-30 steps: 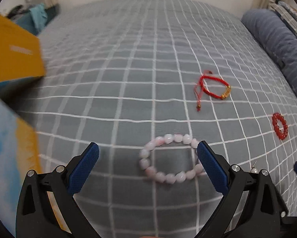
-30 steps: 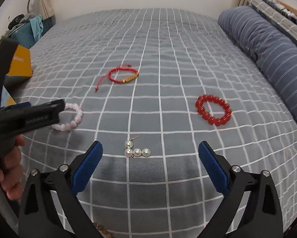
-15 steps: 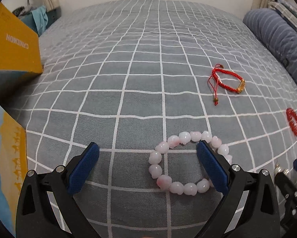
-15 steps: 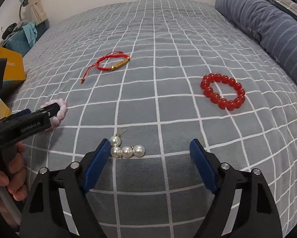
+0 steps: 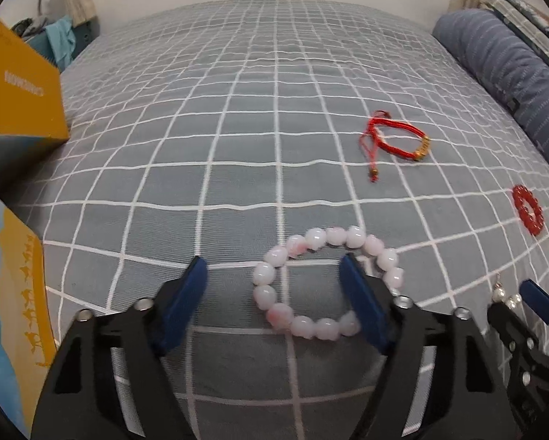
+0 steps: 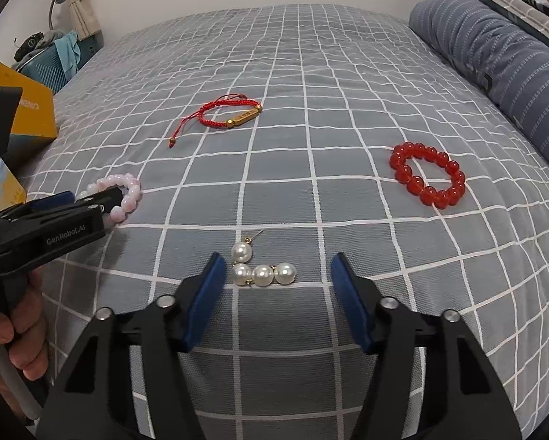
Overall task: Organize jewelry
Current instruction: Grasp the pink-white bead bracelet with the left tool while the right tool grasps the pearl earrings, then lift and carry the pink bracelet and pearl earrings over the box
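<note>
Working over a grey checked bedspread [image 6: 348,84] with jewelry laid out flat on it. Left gripper [image 5: 274,286] is low over the pink bead bracelet [image 5: 326,282]: its right blue pad sits inside the ring of beads, its left pad outside on bare fabric, so the ring's left side lies between them. Jaws have just been closing but the pads are not pressing on any bead yet; nothing is gripped, bracelet flat on the cover. Right gripper [image 6: 278,282] is low over the pearl earring [image 6: 260,267], a row of three pearls with a fourth above and a thin post pointing up-right. Its jaws have likewise just been closing; the left pad stands just beside the leftmost pearl, the right pad clear of the rightmost one, so no grasp, and the earring rests on the cover. From the right wrist view, the person's hand [image 6: 14,333] holds the left tool's handle at the lower left. Red cord bracelet [image 6: 230,113] with a gold bar lies farther up the bed; red bead bracelet [image 6: 426,174] lies well apart to the right. Yellow box [image 5: 17,91] sits at the left edge, striped blue pillow [image 6: 502,55] along the right.
</note>
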Tool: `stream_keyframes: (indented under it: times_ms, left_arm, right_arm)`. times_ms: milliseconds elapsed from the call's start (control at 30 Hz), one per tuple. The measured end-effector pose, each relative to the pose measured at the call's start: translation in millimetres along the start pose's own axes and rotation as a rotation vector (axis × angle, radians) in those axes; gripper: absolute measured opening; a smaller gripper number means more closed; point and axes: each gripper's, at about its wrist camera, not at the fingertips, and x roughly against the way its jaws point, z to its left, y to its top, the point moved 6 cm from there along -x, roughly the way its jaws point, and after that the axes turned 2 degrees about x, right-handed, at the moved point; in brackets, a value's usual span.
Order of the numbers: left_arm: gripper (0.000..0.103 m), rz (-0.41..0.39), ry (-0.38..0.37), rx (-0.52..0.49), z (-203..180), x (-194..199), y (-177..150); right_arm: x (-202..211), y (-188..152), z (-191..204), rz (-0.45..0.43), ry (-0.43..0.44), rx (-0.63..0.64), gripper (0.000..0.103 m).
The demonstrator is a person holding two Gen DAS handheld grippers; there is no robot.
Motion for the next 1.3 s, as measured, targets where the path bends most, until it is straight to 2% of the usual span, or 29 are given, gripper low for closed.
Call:
stream_keyframes:
  times_ms: [167,233,267,400,933,1300]
  left_arm:
    - [0.034,0.002,-0.026,-0.024,-7.4,4.7,-2.4]
    - [0.012,0.007,-0.035,-0.02,-7.1,5.5,-2.8]
    - [0.01,0.012,-0.045,-0.012,-5.7,6.0,-2.8]
    - [0.01,0.008,-0.081,0.015,-1.6,9.4,-3.0]
    - [0.01,0.0,-0.146,0.004,-8.9,25.8,-6.1]
    - [0.01,-0.075,-0.142,0.009,-10.5,79.1,2.5]
  right_arm:
    - [-0.3,0.4,-0.6,0.0,-0.009,0.008,0.03]
    - [0.3,0.6,-1.1,-0.001,-0.01,0.011,0.019]
    - [0.9,1.1,-1.2,-0.001,-0.012,0.013,0.012]
    - [2.7,1.7,-2.4,-0.006,-0.014,0.012,0.011]
    - [25.1,12.7,-1.1,-0.054,0.006,0.0,0.011]
    - [48.4,25.0,-5.4,-0.1,0.027,-0.018,0.011]
